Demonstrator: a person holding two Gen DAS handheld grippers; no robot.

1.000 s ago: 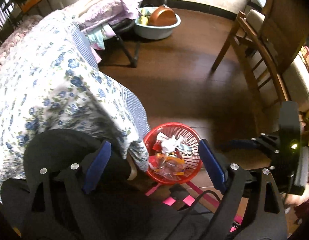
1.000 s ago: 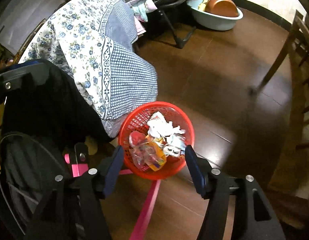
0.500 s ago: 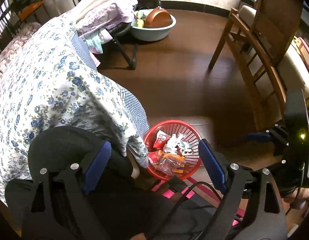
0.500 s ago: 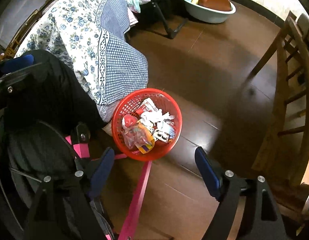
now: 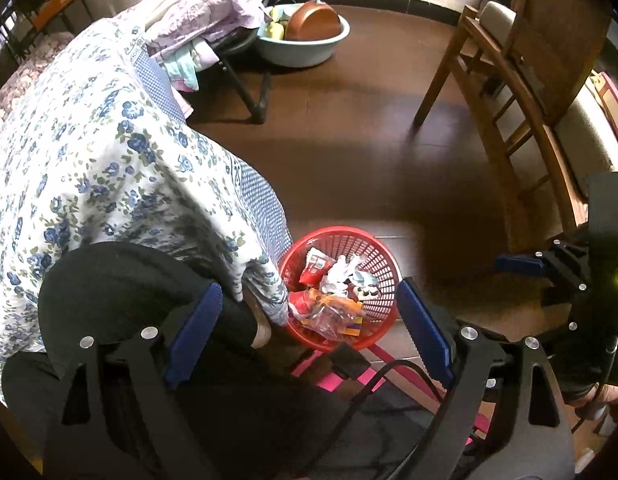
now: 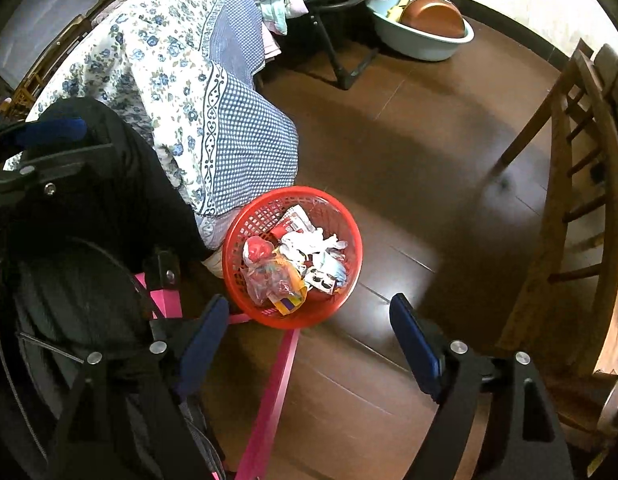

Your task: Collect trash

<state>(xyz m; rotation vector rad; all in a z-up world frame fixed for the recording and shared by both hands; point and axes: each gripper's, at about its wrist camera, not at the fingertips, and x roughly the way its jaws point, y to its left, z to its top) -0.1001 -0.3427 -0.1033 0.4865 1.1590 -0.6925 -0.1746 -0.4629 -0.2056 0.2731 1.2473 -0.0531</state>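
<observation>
A red mesh basket (image 6: 256, 218) stands on the dark wood floor beside a hanging floral cloth. In it lie a clear plastic bag (image 6: 271, 280) with orange and red contents, crumpled white paper (image 6: 309, 240) and other wrappers. My right gripper (image 6: 309, 305) hovers over the basket's near rim, open wide, with nothing between its blue pads. In the left wrist view the basket (image 5: 375, 250) and the bag (image 5: 334, 315) lie just past my left gripper (image 5: 308, 290), which is also open and empty. The right gripper's blue pad (image 5: 517, 265) shows at that view's right edge.
A floral cloth (image 5: 109, 152) drapes furniture on the left. A wooden chair (image 5: 521, 92) stands at the right, and a pale blue basin (image 5: 305, 50) with a copper pan sits at the back. Pink strips (image 6: 271, 392) cross the floor. Black clothing (image 5: 121, 280) fills the lower left.
The right gripper's jaws have spread wider. Both views have drawn back from the basket, which now looks smaller and sits beyond the right fingertips instead of between them.
</observation>
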